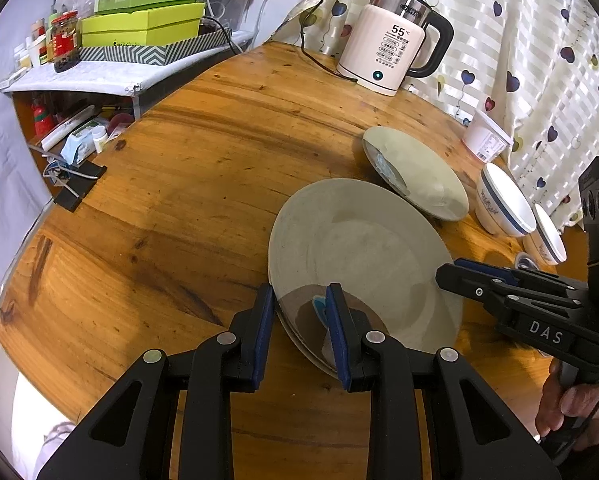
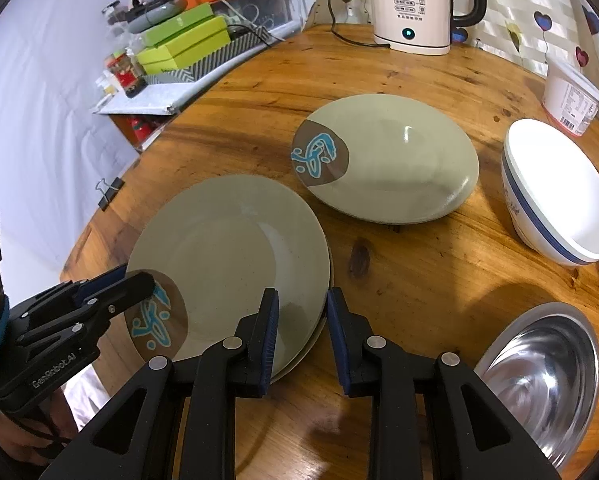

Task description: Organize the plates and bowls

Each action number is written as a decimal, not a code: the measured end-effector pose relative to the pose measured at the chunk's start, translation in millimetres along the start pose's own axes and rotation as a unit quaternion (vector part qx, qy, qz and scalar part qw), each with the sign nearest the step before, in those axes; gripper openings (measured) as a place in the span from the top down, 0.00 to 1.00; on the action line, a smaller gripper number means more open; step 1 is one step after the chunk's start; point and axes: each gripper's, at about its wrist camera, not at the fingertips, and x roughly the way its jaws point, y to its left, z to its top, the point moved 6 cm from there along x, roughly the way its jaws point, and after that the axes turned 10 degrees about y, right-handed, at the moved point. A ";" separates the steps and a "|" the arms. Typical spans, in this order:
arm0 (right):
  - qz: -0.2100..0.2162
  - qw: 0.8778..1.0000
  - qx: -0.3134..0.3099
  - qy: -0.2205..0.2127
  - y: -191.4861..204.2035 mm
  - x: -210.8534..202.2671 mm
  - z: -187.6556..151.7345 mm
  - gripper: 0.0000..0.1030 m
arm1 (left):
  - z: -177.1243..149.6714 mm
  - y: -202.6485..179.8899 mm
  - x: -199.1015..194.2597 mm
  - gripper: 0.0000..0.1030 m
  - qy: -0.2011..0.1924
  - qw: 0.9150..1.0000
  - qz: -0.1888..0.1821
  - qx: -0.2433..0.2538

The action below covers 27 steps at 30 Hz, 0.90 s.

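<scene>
A stack of two grey-green plates with a brown and blue motif lies on the round wooden table. My left gripper is open, its jaws astride the stack's near rim. My right gripper is open, astride the stack's right rim; it also shows in the left wrist view. A third matching plate lies behind. A white bowl with a blue band stands to the right, a second such bowl beside it. A steel bowl sits at the near right.
A white electric kettle with its cord stands at the table's back. A white tub sits by the curtain. A cluttered shelf with green boxes lies to the left. A binder clip grips the table edge.
</scene>
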 end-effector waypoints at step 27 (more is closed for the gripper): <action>0.005 1.000 -0.002 -0.010 1.0 -5.6 -1.7 0.75 | 8.1 0.0 -3.5 0.68 -0.007 1.000 -0.008 0.008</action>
